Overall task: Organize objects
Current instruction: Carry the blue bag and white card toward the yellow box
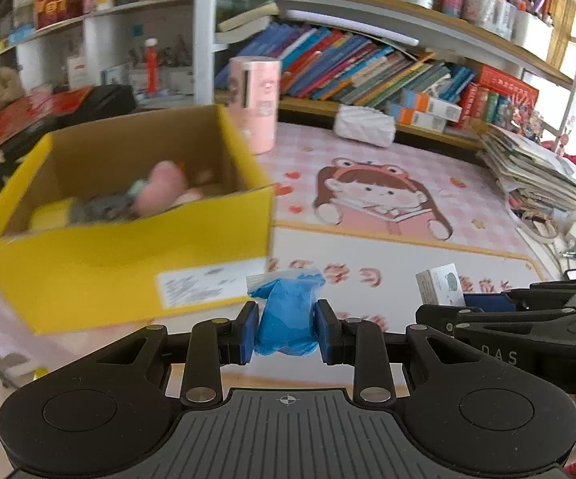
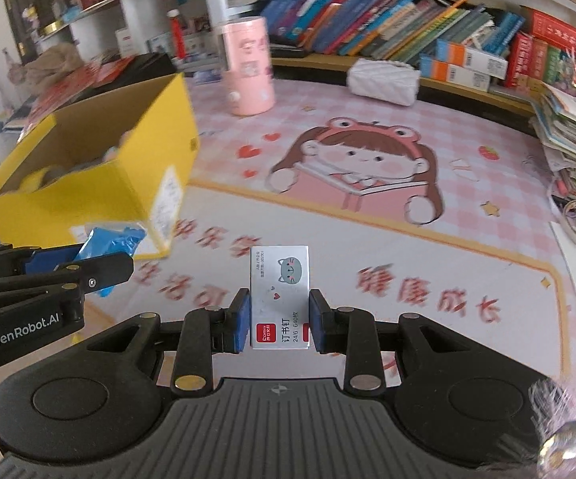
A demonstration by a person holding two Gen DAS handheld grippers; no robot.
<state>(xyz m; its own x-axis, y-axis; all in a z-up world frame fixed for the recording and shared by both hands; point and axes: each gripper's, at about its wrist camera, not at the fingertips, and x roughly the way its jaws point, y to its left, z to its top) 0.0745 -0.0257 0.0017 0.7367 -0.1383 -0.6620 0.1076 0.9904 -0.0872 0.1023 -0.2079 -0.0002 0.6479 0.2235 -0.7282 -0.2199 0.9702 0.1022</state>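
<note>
Over the near part of the pink cartoon desk mat [image 2: 427,151] I have both grippers side by side, each angled down toward the desk. My left gripper [image 1: 287,329] has its jaws clamped on a crumpled blue plastic packet [image 1: 286,315], which sits just in front of the near right corner of the yellow cardboard box [image 1: 128,263] on the left. My right gripper [image 2: 279,321] has its blue pads pressed against both sides of a small white staple box [image 2: 280,299], held upright over the mat. Inside the yellow box lie a pink soft thing [image 1: 160,191] and some blurred items. A pink canister [image 2: 248,68] stands far behind.
</note>
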